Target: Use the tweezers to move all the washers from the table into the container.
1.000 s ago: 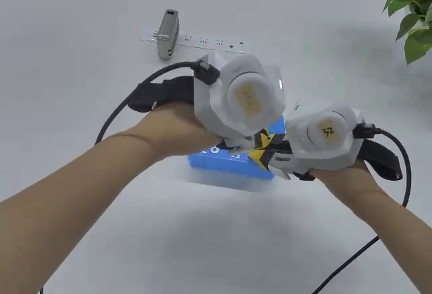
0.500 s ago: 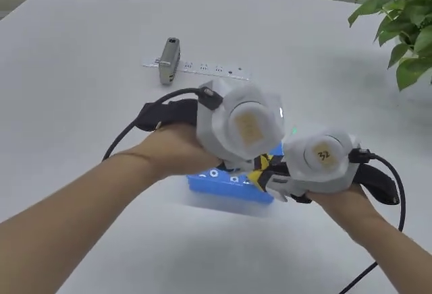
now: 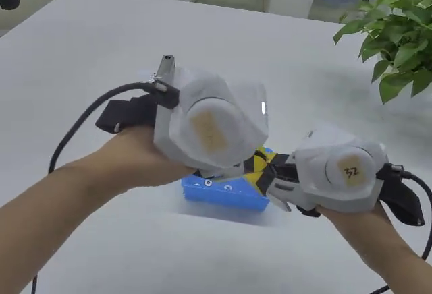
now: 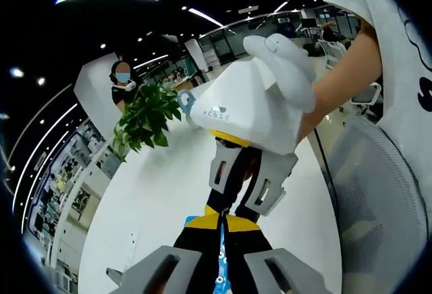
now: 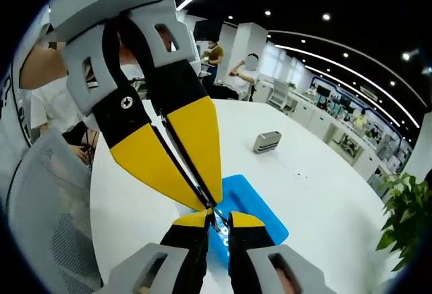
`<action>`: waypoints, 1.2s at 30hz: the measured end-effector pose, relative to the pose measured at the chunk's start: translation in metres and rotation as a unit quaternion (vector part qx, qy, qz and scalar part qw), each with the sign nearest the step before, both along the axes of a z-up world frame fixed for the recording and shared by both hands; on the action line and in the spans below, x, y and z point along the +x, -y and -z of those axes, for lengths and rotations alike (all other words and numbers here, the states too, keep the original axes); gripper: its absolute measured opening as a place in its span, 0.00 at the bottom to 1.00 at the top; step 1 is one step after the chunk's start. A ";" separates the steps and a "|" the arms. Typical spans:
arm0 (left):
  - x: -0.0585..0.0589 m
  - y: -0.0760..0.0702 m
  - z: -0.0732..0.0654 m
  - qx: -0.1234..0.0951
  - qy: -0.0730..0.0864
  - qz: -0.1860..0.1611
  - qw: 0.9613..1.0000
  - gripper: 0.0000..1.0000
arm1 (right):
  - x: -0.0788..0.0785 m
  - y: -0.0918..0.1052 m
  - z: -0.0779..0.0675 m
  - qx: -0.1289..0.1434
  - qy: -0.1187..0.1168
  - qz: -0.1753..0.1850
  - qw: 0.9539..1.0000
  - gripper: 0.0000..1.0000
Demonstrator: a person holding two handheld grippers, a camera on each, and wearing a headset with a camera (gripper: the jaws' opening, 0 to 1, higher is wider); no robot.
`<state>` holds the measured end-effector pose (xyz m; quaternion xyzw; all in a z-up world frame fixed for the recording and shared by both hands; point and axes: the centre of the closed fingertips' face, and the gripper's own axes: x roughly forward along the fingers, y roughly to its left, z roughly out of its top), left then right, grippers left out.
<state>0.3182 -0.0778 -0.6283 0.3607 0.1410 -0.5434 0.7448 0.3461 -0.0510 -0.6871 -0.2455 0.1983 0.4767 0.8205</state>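
A blue container (image 3: 223, 196) lies on the white table, with small washers (image 3: 208, 183) lying in it. Both grippers meet just above it, tip to tip. My left gripper (image 3: 260, 161) is shut on thin dark tweezers (image 5: 185, 162), which run down between its yellow jaws (image 5: 210, 206). My right gripper (image 5: 219, 221) faces it from below, its jaws nearly together around the tweezers' lower end. Beyond those jaws the blue container (image 5: 260, 216) shows. In the left gripper view my own jaws (image 4: 223, 221) touch the right gripper (image 4: 227, 208).
A grey adapter (image 3: 165, 65) stands on a white power strip at the far side of the table. A potted plant (image 3: 395, 38) is at the far right edge. Black cables trail from both grippers. People stand in the room behind.
The head camera has tilted up and the picture has shifted. Both grippers stay joined over the blue container, and the left one now sits higher and closer to the camera.
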 end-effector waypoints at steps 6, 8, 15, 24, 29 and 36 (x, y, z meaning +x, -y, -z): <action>-0.033 -0.002 0.009 -0.001 -0.013 0.014 1.000 0.00 | -0.036 0.004 0.010 -0.028 0.001 -0.008 1.000 0.06; -0.042 -0.004 0.018 -0.002 -0.023 0.015 1.000 0.00 | -0.045 0.006 0.017 -0.030 -0.009 -0.006 0.999 0.06; -0.065 -0.001 0.060 -0.015 -0.072 0.008 0.997 0.00 | -0.076 0.022 0.063 -0.078 -0.066 -0.005 0.995 0.07; -0.078 -0.010 0.106 0.031 -0.106 -0.003 0.994 0.00 | -0.089 0.023 0.101 -0.107 -0.095 0.001 0.990 0.08; -0.081 -0.024 0.122 0.038 -0.127 -0.017 0.991 0.00 | -0.094 0.017 0.110 -0.106 -0.110 0.012 0.988 0.11; -0.082 -0.047 0.149 0.061 -0.153 -0.034 0.986 0.00 | -0.105 0.025 0.098 -0.062 -0.142 0.048 0.987 0.19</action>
